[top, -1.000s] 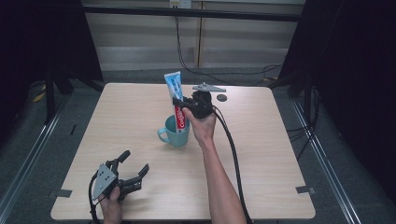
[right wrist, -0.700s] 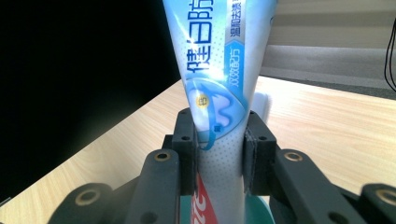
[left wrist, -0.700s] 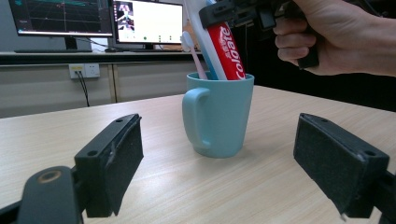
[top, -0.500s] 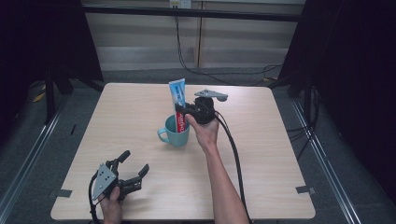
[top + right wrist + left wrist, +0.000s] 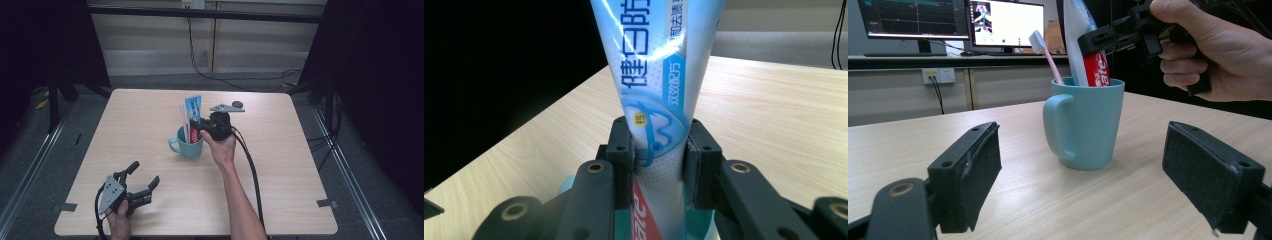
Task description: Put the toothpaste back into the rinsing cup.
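Toothpaste tube (image 5: 193, 120) stands cap-down in the teal mug (image 5: 190, 145) mid-tabletop, beside a toothbrush (image 5: 184, 120), with the right tool (image 5: 200, 126) clenched on its middle. If that grip lets go while the tube leans, it could tip out or drag the mug over. The left tool (image 5: 142, 184) rests released at the near left.

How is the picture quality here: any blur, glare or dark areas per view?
High view: dim, black surroundings, table evenly lit. Left gripper view: mug sharp, near fingers soft, bright monitors behind. Right gripper view: toothpaste tube close, sheen streaks on it, left background black.
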